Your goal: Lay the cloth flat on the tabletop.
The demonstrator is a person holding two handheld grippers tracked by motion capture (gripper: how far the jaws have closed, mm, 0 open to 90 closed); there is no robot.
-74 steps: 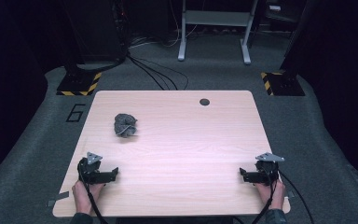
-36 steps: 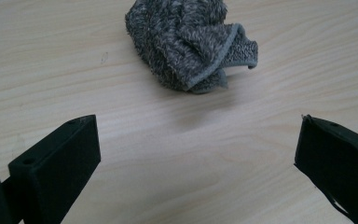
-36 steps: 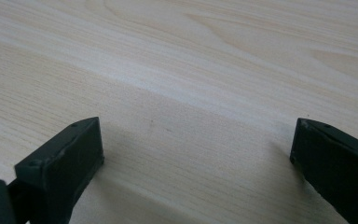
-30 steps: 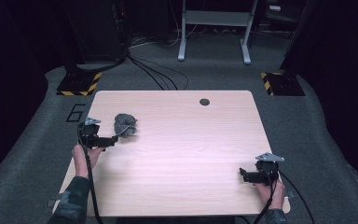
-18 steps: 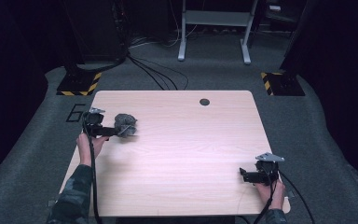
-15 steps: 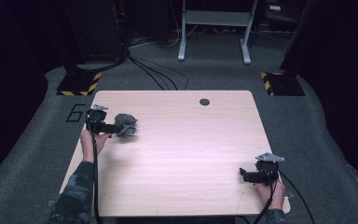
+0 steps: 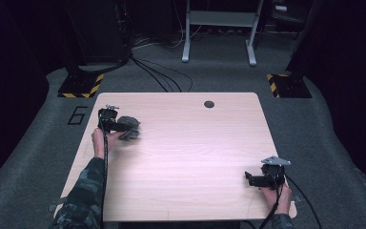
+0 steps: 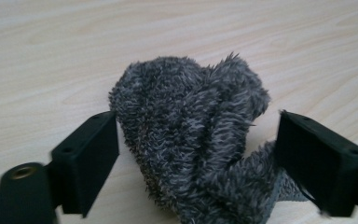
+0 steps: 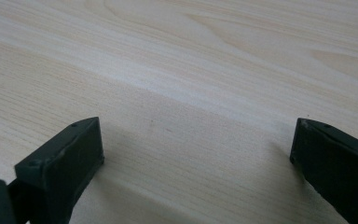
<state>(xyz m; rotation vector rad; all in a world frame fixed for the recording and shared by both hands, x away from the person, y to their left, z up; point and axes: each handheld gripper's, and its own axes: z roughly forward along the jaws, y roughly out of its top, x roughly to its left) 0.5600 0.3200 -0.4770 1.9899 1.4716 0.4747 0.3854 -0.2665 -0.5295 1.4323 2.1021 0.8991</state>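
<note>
On the bench's [image 7: 186, 157] far left part lies a crumpled grey fuzzy cloth [image 8: 193, 140], and we have our left hand-held gripper [image 8: 196, 154] around it, jaws just closing, one touching the fluff, the other just beside it. Near the right corner, our right hand-held gripper [image 9: 193, 154] stands wide over bare wood.

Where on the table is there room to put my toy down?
Lots of room: the wide bare middle of the table, between the fuzzy grey cloth and the right gripper. It is crowded only at the cloth, where the left gripper straddles it.
</note>
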